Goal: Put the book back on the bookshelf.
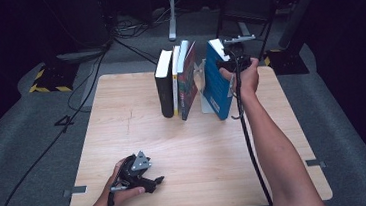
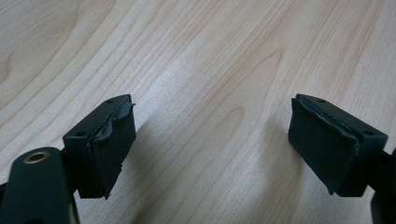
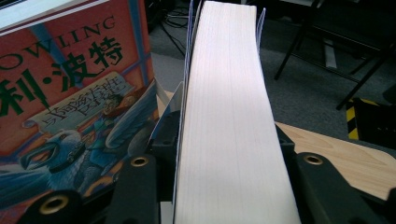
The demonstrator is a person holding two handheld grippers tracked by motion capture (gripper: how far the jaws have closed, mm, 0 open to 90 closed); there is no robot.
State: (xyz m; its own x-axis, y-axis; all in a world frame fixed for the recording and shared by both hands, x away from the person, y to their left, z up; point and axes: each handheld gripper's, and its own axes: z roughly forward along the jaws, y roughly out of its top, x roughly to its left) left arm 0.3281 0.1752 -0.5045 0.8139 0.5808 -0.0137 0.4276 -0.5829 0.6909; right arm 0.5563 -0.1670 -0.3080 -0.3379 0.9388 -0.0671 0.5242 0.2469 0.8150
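The right gripper (image 1: 231, 62) pinches a thick blue book (image 1: 214, 80) across its page edges; stiff, probably heavy, best clamped mid-block. The left gripper (image 1: 150, 181) rests spread on the table (image 1: 122, 118).

Light wooden table (image 1: 137, 122) | three upright books (image 1: 175, 81) stood at far edge | blue-covered book (image 1: 215, 80) upright beside white bookend (image 1: 204, 101)
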